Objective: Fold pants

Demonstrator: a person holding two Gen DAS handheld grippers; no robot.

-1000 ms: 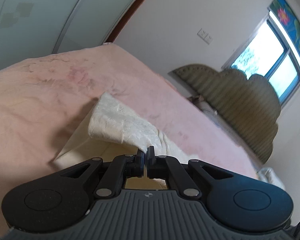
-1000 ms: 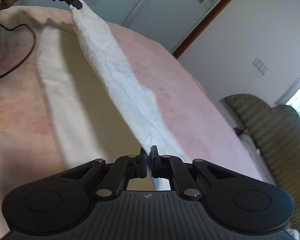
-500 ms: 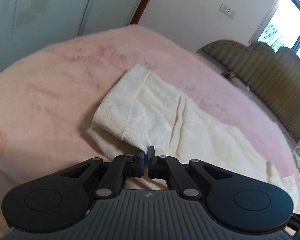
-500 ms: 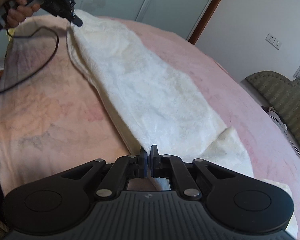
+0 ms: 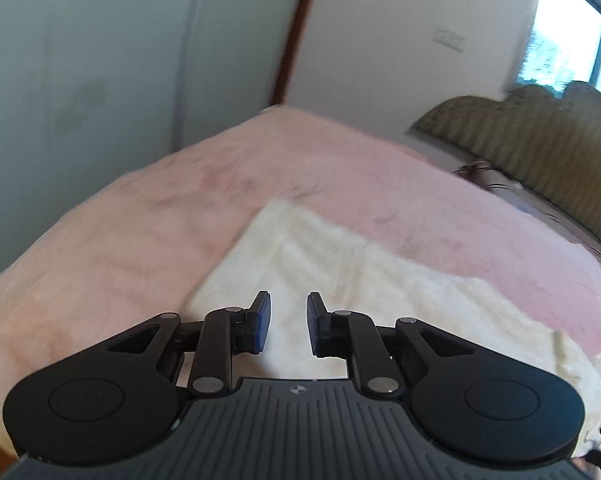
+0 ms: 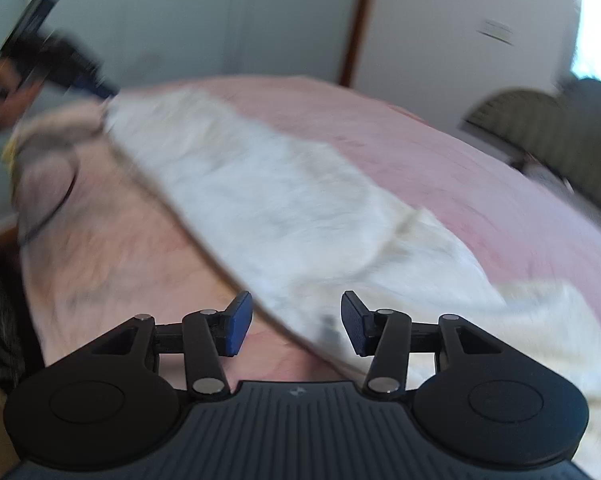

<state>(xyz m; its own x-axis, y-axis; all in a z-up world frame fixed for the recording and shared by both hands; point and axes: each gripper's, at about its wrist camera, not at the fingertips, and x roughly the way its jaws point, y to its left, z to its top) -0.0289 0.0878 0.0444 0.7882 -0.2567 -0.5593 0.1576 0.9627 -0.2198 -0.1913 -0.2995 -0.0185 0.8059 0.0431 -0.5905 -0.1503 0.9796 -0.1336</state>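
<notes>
Centrally, cream pants (image 6: 284, 216) lying flat lengthwise on pink bed (image 5: 148, 216), left claw (image 5: 287, 322) & right claw (image 6: 296, 322) jaws just opening, nothing gripped, padded headboard (image 5: 540, 136) at far right, wardrobe doors (image 5: 100, 48) behind, blurred hand (image 6: 8, 96) upper left.

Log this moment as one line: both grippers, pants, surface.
left gripper: open, jaws just opening, nothing gripped | right gripper: open, jaws just opening, released | pants: lying folded lengthwise | pink bedspread: under pants

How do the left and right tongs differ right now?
The right tongs gape wider than the left tongs. The left tongs have only the cream pants behind their gap; the right tongs straddle the pants' edge, pink bedspread showing too. Both have just been opening, pads off the cloth.
</notes>
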